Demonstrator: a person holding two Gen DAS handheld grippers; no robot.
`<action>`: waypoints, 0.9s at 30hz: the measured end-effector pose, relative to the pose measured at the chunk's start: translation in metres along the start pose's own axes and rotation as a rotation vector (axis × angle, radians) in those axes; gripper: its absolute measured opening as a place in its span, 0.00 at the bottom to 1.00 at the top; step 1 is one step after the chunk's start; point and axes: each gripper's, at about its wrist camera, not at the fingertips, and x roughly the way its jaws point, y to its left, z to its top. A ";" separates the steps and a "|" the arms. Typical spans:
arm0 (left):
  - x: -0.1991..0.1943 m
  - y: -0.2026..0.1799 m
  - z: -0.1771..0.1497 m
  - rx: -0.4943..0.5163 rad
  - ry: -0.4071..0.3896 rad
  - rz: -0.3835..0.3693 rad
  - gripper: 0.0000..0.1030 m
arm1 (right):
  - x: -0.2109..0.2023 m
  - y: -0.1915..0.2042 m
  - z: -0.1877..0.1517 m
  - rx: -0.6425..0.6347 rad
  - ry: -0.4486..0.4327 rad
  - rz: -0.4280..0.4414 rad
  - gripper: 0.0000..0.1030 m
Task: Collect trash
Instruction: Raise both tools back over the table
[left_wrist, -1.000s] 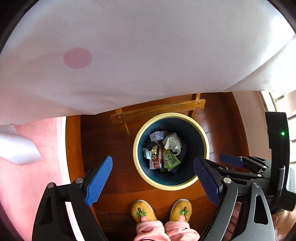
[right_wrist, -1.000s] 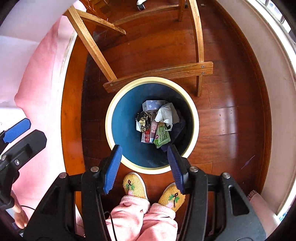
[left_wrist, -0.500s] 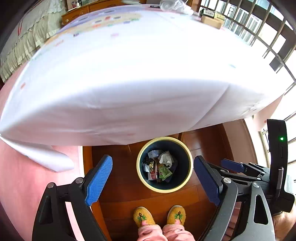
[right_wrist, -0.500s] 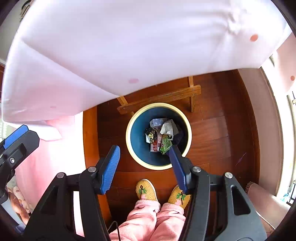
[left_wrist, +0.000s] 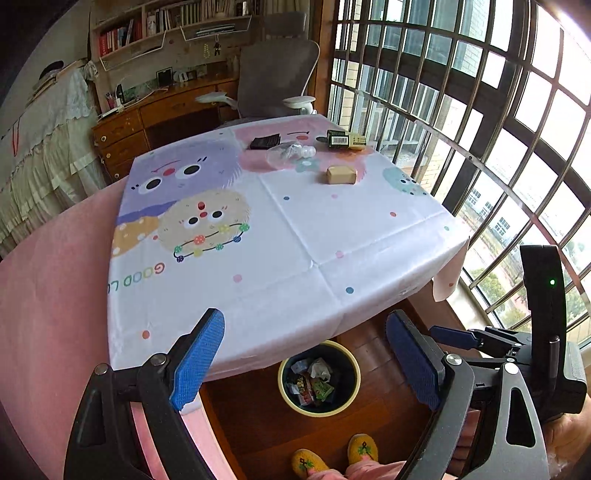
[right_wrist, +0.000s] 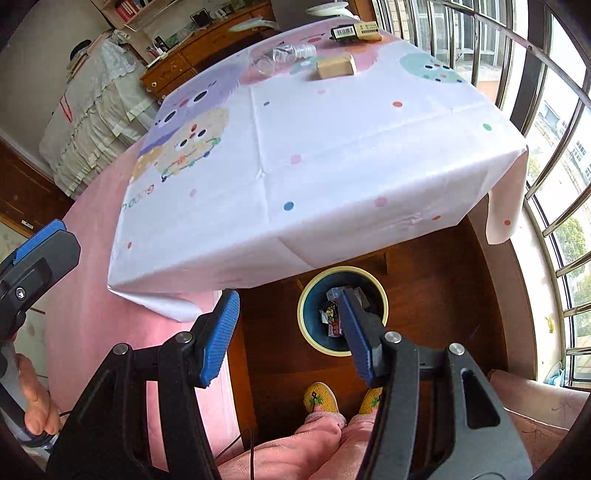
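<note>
- Left wrist view shows the left gripper (left_wrist: 303, 354) with its blue-padded jaws spread wide and nothing between them; the right gripper (right_wrist: 291, 332) is likewise released and empty, hanging above the round yellow-rimmed dark-blue waste bin (left_wrist: 283, 373) (already part full of wrappers).
- Trash left to collect sits at the far end of the cartoon-printed white tablecloth (left_wrist: 295, 236), well apart from the bin: a crumpled clear plastic bottle (left_wrist: 290, 152), a small tan cardboard box (left_wrist: 341, 174), a dark green-and-cream carton (left_wrist: 345, 139) and a flat black packet (left_wrist: 265, 142).
- The bottle lies on its side, long axis running roughly across the cloth, cap end toward the window bars (left_wrist: 461, 110); the tan box lies flat with its long side across the cloth too.
- Risks, as I judge them: the bottle is thin and rounded, so a pinch off its middle could squirt it away toward the cloth edge; a low approach could snag the loose cloth and drag everything; the bin sits partly under the overhang, so a drop from the cloth side could miss.
</note>
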 end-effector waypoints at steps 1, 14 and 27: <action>-0.009 0.001 0.007 0.010 -0.018 -0.005 0.88 | -0.012 0.005 0.005 -0.001 -0.022 0.001 0.51; -0.056 -0.005 0.101 0.130 -0.147 0.030 0.88 | -0.086 0.015 0.073 0.070 -0.174 0.003 0.51; 0.067 0.001 0.228 0.146 -0.136 0.099 0.88 | -0.018 -0.056 0.220 0.176 -0.145 0.077 0.51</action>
